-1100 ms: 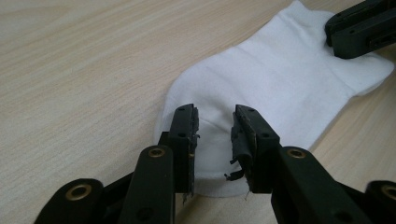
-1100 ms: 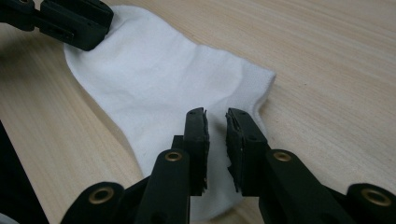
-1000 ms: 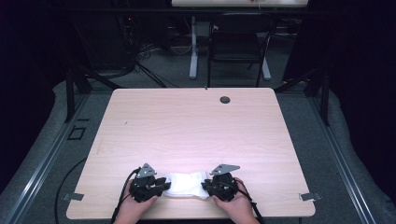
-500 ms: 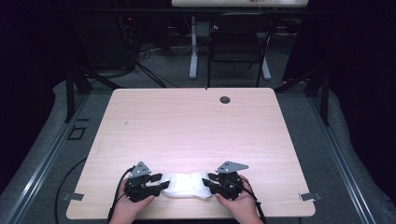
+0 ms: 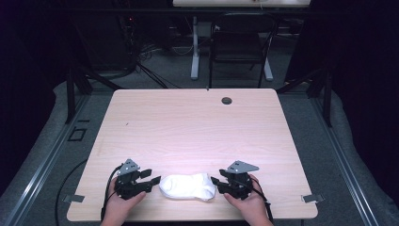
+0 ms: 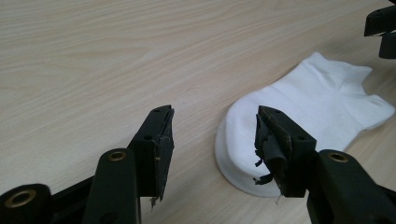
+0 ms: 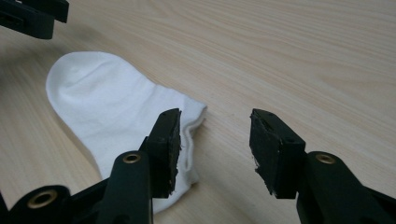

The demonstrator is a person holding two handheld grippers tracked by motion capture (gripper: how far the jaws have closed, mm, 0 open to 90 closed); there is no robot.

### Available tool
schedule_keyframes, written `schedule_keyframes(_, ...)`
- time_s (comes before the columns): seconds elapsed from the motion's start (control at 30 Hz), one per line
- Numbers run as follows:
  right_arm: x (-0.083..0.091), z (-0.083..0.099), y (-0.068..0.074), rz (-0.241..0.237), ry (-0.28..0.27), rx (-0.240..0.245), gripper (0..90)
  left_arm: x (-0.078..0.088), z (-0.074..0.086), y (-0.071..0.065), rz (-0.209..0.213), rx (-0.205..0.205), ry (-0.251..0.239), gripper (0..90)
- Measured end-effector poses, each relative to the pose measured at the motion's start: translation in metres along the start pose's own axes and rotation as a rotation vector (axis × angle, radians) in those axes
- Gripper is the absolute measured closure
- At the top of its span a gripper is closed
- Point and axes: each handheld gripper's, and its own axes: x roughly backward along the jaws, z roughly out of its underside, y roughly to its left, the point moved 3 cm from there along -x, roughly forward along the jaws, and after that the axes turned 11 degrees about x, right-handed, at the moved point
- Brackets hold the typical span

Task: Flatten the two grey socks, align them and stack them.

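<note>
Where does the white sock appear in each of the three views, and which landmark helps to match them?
High view: the white sock lies near the table's front edge, between the left gripper and the right gripper.
Left gripper view: right of centre, its rounded end nearest the jaws.
Right gripper view: left half, its opening nearest the jaws.
Shared landmark: the light wooden table under the sock.

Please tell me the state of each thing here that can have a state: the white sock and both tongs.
white sock: lies flat on the table, between both tongs, held by neither.
left tongs: open, jaws have just been opening, nothing between the pads, sock toe just beside them.
right tongs: open, jaws have just been opening, nothing gripped, sock cuff beside one jaw.
</note>
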Motion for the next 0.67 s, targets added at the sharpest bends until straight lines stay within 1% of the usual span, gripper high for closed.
schedule_keyframes(0.13, -0.001, 0.004, -0.006, 0.026, -0.003, -0.017, 52.5, 0.0, -0.001, 0.006, -0.014, 0.009, 0.0, 46.6)
schedule_keyframes(0.23, -0.002, 0.006, -0.007, 0.038, -0.004, -0.024, 52.2, 0.0, -0.001, 0.01, -0.028, 0.007, 0.01, 46.5)
schedule_keyframes(0.27, -0.003, 0.007, -0.008, 0.041, -0.003, -0.023, 52.1, -0.001, -0.001, 0.012, -0.032, 0.013, 0.003, 46.4)
schedule_keyframes(0.37, -0.004, 0.008, -0.008, 0.042, 0.003, -0.018, 51.7, -0.002, -0.001, 0.014, -0.038, 0.023, 0.01, 46.2)
schedule_keyframes(0.4, -0.005, 0.008, -0.008, 0.041, -0.001, -0.021, 51.4, -0.003, -0.001, 0.015, -0.042, 0.024, 0.017, 46.3)
schedule_keyframes(0.43, -0.005, 0.008, -0.008, 0.045, 0.005, -0.018, 51.2, -0.004, -0.001, 0.015, -0.039, 0.027, 0.011, 46.2)
schedule_keyframes(0.5, -0.006, 0.008, -0.009, 0.048, 0.004, -0.019, 50.9, -0.005, -0.001, 0.015, -0.05, 0.023, 0.016, 46.1)
schedule_keyframes(0.57, -0.005, 0.01, -0.011, 0.053, 0.009, -0.029, 50.7, -0.006, -0.001, 0.015, -0.04, 0.016, 0.026, 45.8)
schedule_keyframes(0.6, -0.005, 0.011, -0.012, 0.057, 0.009, -0.04, 50.6, -0.006, -0.001, 0.015, -0.039, 0.015, 0.026, 45.9)
schedule_keyframes(0.67, -0.005, 0.012, -0.014, 0.064, 0.011, -0.048, 50.1, -0.006, 0.0, 0.014, -0.031, 0.019, 0.026, 45.8)
